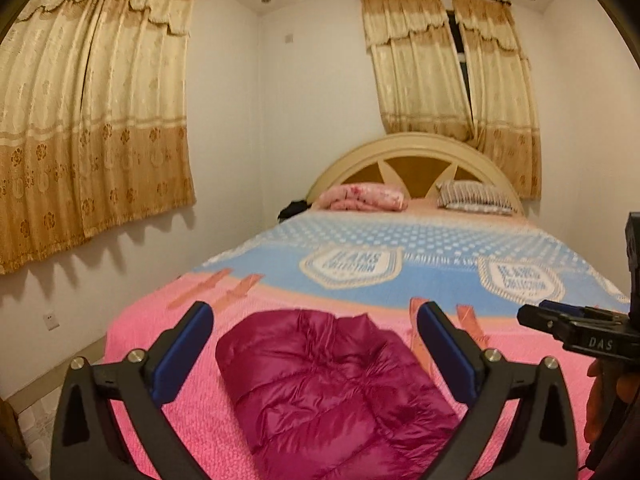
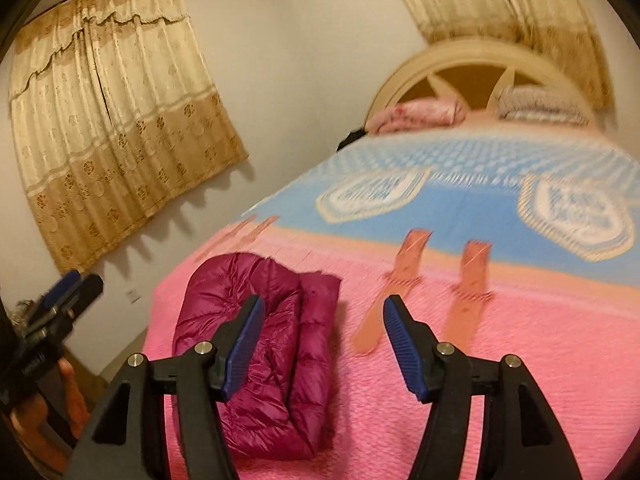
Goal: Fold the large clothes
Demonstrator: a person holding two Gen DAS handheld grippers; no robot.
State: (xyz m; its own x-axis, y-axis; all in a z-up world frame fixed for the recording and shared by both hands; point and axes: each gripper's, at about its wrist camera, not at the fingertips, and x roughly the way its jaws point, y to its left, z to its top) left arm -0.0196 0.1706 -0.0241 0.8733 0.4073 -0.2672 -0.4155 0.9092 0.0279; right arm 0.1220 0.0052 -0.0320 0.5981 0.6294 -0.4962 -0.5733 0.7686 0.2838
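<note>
A magenta puffy jacket (image 1: 328, 392) lies folded into a compact bundle on the pink end of the bed cover (image 1: 168, 408). In the left wrist view my left gripper (image 1: 316, 312) hovers above it, jaws spread wide, nothing between the blue pads. The right gripper (image 1: 524, 316) pokes in from the right edge there. In the right wrist view the jacket (image 2: 280, 360) sits lower left, and my right gripper (image 2: 322, 304) hangs over its right edge with jaws apart and empty. The left gripper (image 2: 80, 280) shows at the left edge, held by a hand.
The bed cover turns blue with white badges (image 1: 352, 268) further up. A pink folded quilt (image 1: 364, 198) and a striped pillow (image 1: 476, 198) lie by the cream headboard (image 1: 416, 152). Gold curtains (image 1: 92, 120) hang on the left wall, with a floor gap beside the bed.
</note>
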